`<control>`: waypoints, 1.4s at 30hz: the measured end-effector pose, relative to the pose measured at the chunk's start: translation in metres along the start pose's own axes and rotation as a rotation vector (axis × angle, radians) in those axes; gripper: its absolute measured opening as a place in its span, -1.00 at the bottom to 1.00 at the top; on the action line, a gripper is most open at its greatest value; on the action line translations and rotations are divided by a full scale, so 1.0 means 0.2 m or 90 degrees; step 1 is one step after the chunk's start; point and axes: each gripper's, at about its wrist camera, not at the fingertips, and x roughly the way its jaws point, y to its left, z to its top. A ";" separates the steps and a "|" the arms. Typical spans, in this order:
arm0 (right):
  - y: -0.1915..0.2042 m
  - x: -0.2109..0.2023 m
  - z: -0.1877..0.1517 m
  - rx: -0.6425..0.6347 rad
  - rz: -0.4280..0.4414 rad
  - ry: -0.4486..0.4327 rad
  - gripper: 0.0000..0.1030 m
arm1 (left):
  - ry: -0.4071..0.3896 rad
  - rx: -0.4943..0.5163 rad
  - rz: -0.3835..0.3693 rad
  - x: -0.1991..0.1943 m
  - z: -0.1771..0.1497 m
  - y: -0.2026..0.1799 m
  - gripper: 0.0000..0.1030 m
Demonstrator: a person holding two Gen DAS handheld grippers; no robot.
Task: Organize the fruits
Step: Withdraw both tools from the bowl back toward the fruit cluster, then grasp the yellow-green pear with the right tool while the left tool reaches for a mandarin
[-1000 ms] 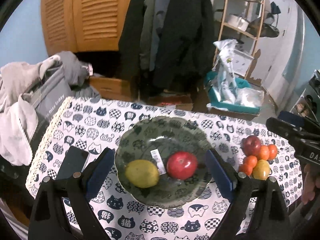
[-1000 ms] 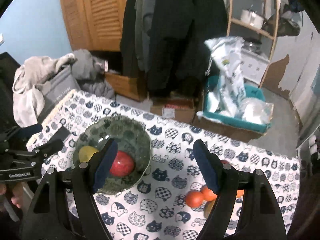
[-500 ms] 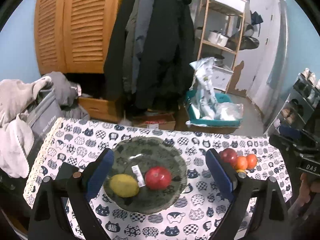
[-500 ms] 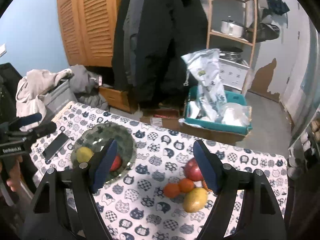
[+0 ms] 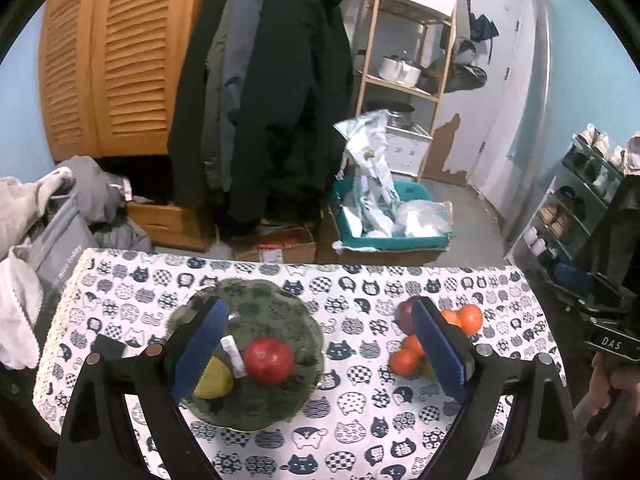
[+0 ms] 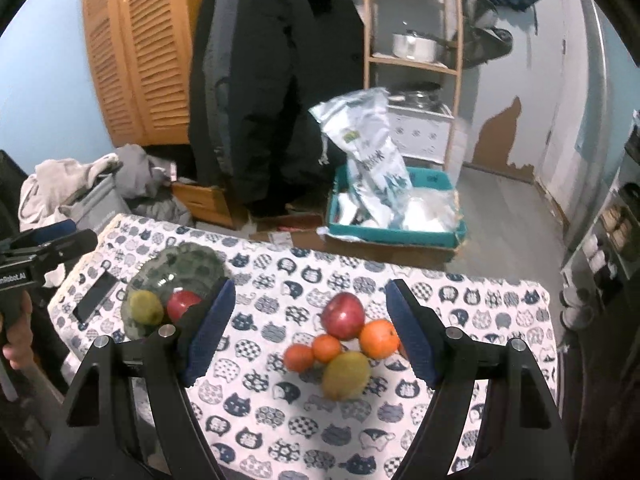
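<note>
Table under cat-print tablecloth (image 6: 280,280) carries green glass plate (image 5: 280,312). Beyond: louvered wooden cabinet (image 5: 108,60), hanging coats (image 5: 272,100). Left gripper (image 5: 320,344) and right gripper (image 6: 308,332) both wide, empty.

Glossy glass plate (image 5: 256,292) on a matt printed cloth (image 5: 360,404).

White tablecloth (image 6: 304,276) with navy cat faces, dark green plate (image 5: 280,308), red apple (image 6: 343,316), 3 orange tangerines (image 6: 327,348), blue gripper pads (image 6: 208,328).
</note>
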 end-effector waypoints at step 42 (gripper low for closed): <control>-0.25 0.91 -0.56 0.097 0.000 0.340 0.52 | 0.261 0.136 0.032 0.91 -0.40 -0.37 0.82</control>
